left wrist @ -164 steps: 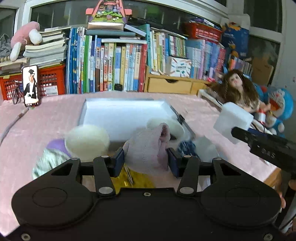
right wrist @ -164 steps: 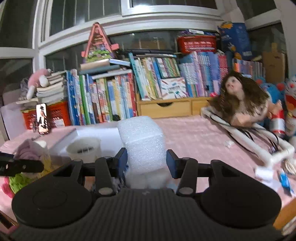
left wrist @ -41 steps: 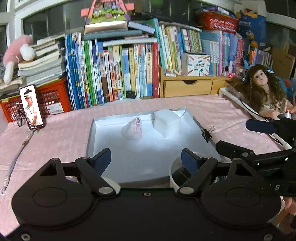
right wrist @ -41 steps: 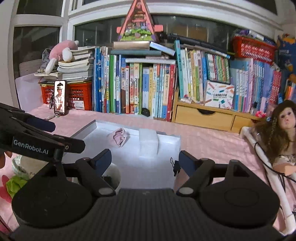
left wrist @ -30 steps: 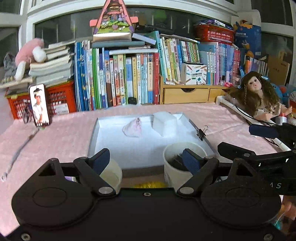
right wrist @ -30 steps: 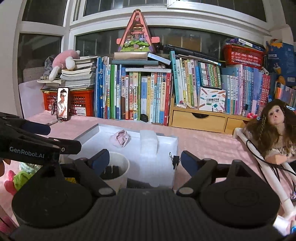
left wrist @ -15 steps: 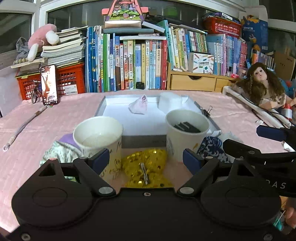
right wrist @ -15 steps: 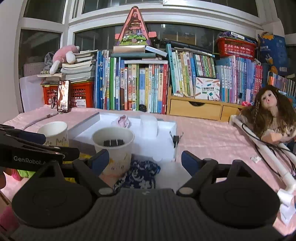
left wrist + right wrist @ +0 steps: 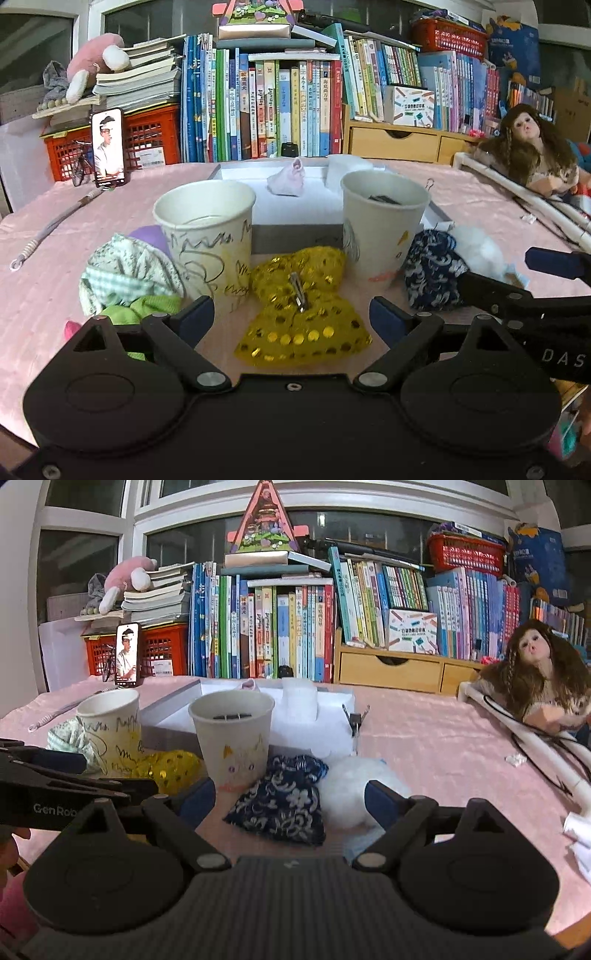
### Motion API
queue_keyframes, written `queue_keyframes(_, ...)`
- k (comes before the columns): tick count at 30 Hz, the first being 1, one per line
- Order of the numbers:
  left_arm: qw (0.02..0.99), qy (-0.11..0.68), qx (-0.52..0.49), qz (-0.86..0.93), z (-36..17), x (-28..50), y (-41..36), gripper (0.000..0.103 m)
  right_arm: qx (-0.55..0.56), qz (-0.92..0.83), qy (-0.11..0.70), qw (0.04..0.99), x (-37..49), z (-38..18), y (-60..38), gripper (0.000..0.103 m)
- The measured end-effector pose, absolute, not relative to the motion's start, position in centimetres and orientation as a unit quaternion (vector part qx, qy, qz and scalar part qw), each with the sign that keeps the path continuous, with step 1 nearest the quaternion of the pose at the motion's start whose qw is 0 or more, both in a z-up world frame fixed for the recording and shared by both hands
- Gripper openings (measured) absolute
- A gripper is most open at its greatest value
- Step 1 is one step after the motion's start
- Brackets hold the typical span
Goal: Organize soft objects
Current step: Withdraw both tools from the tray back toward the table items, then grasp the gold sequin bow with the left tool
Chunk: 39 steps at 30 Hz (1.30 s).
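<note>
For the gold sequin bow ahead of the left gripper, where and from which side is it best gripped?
Probably at the pinched middle of the gold sequin bow, where the metal clip sits, coming from above and the near side. The left gripper, jaws opening, already straddles it; the paper cups block the far side.

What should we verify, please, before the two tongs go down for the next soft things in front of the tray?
1. Left tongs free: ok, jaws opening, nothing pressed between them.
2. Left target lined up: ok, the gold sequin bow lies between the jaws on the pink cloth.
3. Right tongs free: ok, open and empty.
4. Right target lined up: ok, the blue floral pouch lies just ahead, beside the white fluffy ball.
5. Paper cups clear of the left jaw: not ok, the scribbled cup stands close beside it.
6. Room in the tray: ok, only the pink cloth and foam block at its far end.
</note>
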<state>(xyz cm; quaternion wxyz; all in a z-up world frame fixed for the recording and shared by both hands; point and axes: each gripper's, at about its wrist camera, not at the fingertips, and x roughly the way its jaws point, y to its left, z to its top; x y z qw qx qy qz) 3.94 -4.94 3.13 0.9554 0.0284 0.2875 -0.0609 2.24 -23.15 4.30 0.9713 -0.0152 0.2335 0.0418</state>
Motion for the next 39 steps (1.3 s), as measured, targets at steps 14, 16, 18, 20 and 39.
queue_keyframes(14,0.960,0.270,0.045,-0.058,0.9,1.9,-5.4,0.095,-0.007,0.029,0.253,0.967,0.5,1.4,-23.7,0.096)
queue_keyframes(16,0.960,0.271,0.046,-0.059,0.8,1.8,-5.4,0.095,-0.008,0.028,0.256,0.966,0.4,1.2,-23.7,0.096)
queue_keyframes(18,0.960,0.270,0.045,-0.058,0.7,1.9,-5.4,0.095,-0.008,0.027,0.259,0.966,0.4,1.0,-23.7,0.096)
queue_keyframes(20,0.961,0.268,0.043,-0.056,0.7,2.0,-5.4,0.095,-0.008,0.026,0.260,0.965,0.4,0.9,-23.6,0.096)
queue_keyframes(39,0.958,0.279,0.001,-0.067,0.6,3.9,-5.6,0.092,-0.007,0.031,0.270,0.962,0.6,0.4,-23.6,0.067)
